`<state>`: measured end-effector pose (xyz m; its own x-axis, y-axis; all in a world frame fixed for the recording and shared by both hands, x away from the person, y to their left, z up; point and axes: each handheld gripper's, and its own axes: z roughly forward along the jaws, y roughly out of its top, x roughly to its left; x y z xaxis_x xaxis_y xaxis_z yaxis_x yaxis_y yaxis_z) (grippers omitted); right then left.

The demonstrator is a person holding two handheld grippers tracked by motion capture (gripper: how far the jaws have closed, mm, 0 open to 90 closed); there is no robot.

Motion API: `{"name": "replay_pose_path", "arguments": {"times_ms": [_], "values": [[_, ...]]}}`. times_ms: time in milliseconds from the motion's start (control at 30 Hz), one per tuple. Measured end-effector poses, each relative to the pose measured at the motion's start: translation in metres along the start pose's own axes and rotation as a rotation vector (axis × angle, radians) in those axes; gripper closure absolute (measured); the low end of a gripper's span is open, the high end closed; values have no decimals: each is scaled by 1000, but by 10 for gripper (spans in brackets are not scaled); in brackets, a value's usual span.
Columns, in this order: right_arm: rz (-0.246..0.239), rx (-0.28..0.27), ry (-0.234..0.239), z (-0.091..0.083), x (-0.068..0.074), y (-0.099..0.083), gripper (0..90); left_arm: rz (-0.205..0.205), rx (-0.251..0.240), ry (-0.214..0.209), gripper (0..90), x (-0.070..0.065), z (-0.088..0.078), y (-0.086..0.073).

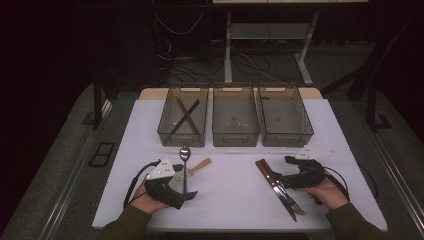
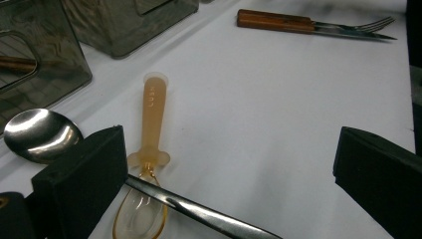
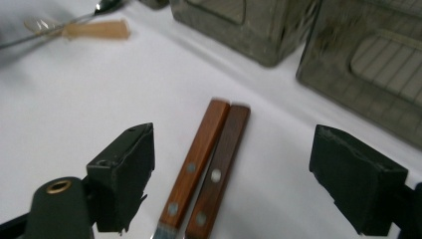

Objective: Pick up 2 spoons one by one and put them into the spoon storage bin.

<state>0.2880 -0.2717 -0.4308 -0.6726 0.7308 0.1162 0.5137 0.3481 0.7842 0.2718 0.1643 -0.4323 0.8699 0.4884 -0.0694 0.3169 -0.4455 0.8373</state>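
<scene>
Sorting step judged in hand. Right claw [image 3: 231,174] was held released, jaws astride two wooden-handled pieces, knife [image 3: 196,167] and fork [image 3: 221,172], lying touching at bench [image 1: 235,190] near right. Left claw [image 2: 224,174] released over metal spoon [image 2: 42,134]. Next move: closure on one handle only. Open bench room left; bins [image 1: 235,137] far.

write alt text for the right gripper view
The right gripper, jaws wide open, straddles two wooden-handled utensils lying side by side on a white table. Smoky plastic bins stand behind, and a blurred spoon lies far left.
</scene>
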Motion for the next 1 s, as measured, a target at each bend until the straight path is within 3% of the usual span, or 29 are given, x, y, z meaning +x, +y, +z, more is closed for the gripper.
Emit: {"name": "replay_pose_path", "arguments": {"times_ms": [200, 333, 433, 633, 767, 1000], "values": [[4, -18, -30, -11, 3, -16, 180, -6, -1, 46, 77, 2, -2, 1], [6, -12, -40, -18, 3, -27, 180, -20, -9, 78, 215, 4, -7, 2], [9, 4, -45, -23, 3, -35, 180, -20, -4, 93, 382, 6, -10, 3], [25, -20, -53, -30, -1, -39, 180, -49, 19, 40, 717, 12, -8, 2], [15, -15, -57, -29, 0, -39, 180, -47, 55, 13, 871, 9, -3, 6], [12, -15, -58, -28, 1, -38, 180, -1, 158, -15, 890, 3, 13, 6]]}}
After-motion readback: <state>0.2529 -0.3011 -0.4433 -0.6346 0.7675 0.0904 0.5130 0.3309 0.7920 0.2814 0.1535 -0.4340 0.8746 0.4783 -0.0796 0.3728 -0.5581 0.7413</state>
